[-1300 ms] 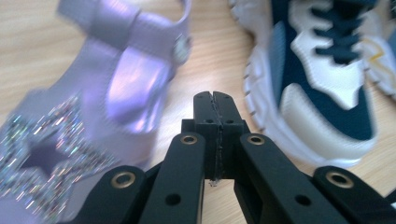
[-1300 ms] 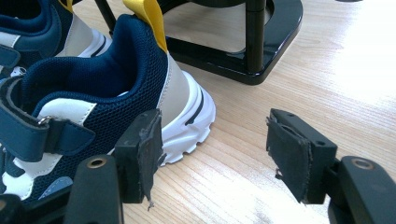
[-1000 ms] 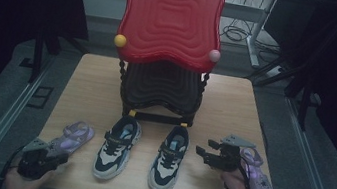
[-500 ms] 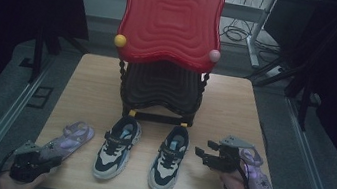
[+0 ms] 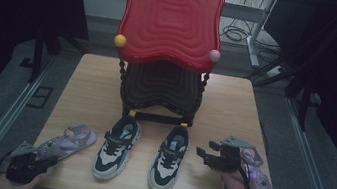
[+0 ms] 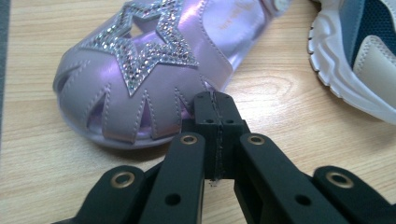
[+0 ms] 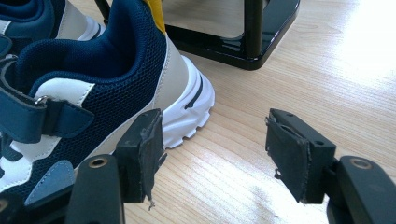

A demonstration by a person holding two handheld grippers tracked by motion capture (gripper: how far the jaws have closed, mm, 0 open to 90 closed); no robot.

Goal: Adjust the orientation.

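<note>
A purple sandal with a glittery star (image 6: 140, 70) lies at the table's front left (image 5: 71, 139). My left gripper (image 6: 215, 100) is shut with nothing between its jaws, its tip just short of the sandal's toe; it sits by the front left corner (image 5: 40, 162). A pair of navy and white sneakers (image 5: 117, 147) (image 5: 169, 158) stands in the front middle. My right gripper (image 5: 203, 155) stands open just right of the right sneaker (image 7: 93, 84), and bare tabletop shows between its pads (image 7: 215, 135). A second purple sandal (image 5: 258, 176) lies at the front right, behind that hand.
A red, wavy chair-shaped rack (image 5: 170, 21) with a black lower part stands at the middle back of the wooden table (image 5: 97, 84); its black base bar (image 7: 243, 42) lies just beyond the right sneaker. The table's front edge runs close under both hands.
My left gripper has drawn back a little toward the front left corner, away from the sandal. The right gripper and the shoes have kept still.
</note>
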